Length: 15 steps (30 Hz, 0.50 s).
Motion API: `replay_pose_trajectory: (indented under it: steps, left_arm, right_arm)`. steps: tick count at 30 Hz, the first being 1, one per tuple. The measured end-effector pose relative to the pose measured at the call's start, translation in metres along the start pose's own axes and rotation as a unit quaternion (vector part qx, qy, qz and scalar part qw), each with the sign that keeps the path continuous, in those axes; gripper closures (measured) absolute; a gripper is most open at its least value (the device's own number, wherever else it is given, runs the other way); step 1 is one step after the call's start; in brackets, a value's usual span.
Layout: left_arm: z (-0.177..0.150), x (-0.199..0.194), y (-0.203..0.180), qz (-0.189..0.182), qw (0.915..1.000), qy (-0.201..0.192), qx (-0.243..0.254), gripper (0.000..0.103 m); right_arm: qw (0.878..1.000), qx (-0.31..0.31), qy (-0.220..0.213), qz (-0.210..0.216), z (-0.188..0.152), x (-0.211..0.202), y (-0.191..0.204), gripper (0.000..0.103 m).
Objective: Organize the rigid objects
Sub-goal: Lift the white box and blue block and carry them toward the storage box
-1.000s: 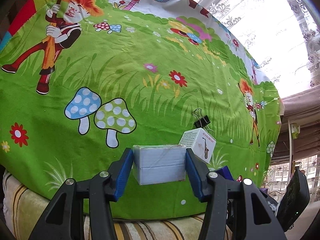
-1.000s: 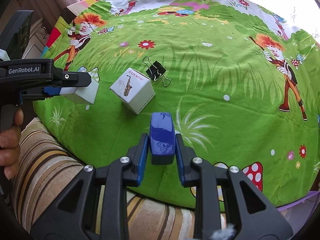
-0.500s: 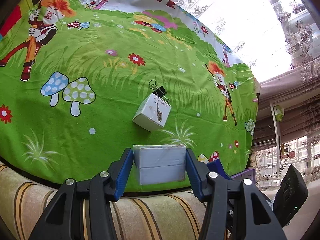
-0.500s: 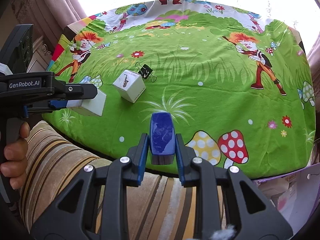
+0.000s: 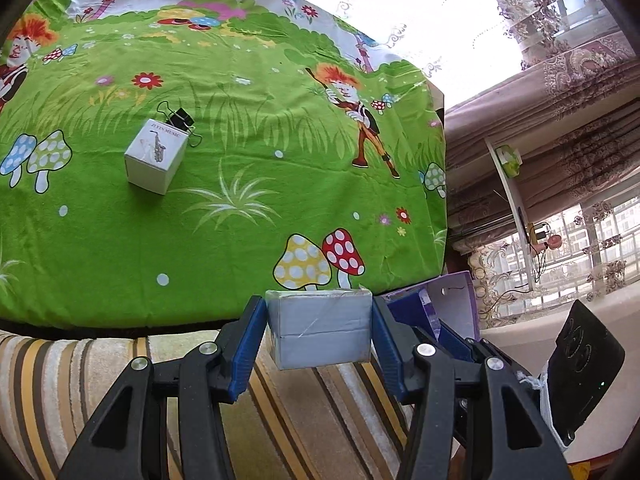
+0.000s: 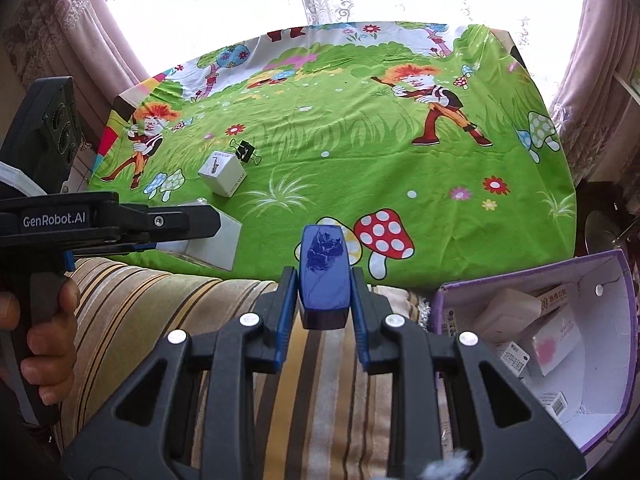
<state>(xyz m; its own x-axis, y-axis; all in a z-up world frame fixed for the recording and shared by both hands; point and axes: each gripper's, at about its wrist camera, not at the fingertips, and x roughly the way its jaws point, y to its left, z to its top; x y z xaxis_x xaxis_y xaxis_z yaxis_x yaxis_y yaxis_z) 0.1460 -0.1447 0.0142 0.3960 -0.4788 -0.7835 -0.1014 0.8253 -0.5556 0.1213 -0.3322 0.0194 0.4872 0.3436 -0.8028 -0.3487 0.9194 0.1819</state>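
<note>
My left gripper is shut on a grey-white box, held above the table's front edge; it also shows in the right wrist view. My right gripper is shut on a dark blue oblong object, held over the striped cushion. A white saxophone-print box and a black binder clip lie on the green cartoon tablecloth. A purple open box with several small packages sits at lower right.
A striped sofa cushion runs along the table's front edge. Curtains and a bright window stand behind the table. A white shelf stands to the right. The person's hand holds the left gripper's handle.
Both grippers have pulled back and risen from the table with their objects and swung right. The purple box has come into the right wrist view.
</note>
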Motion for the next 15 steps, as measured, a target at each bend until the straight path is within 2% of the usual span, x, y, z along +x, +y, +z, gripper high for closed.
replay_pose_trajectory:
  steps: [7,15]
  left_arm:
    - [-0.022,0.028,-0.047,-0.044,0.9974,0.035,0.045,0.050]
    - [-0.033,0.051,-0.086,-0.071,0.9925,0.055,0.083,0.050]
  right_arm:
    - [0.997,0.056,-0.018,-0.046,-0.023,-0.037,-0.056,0.073]
    - [0.988,0.114,-0.029,-0.104,-0.046,-0.067,-0.115,0.073]
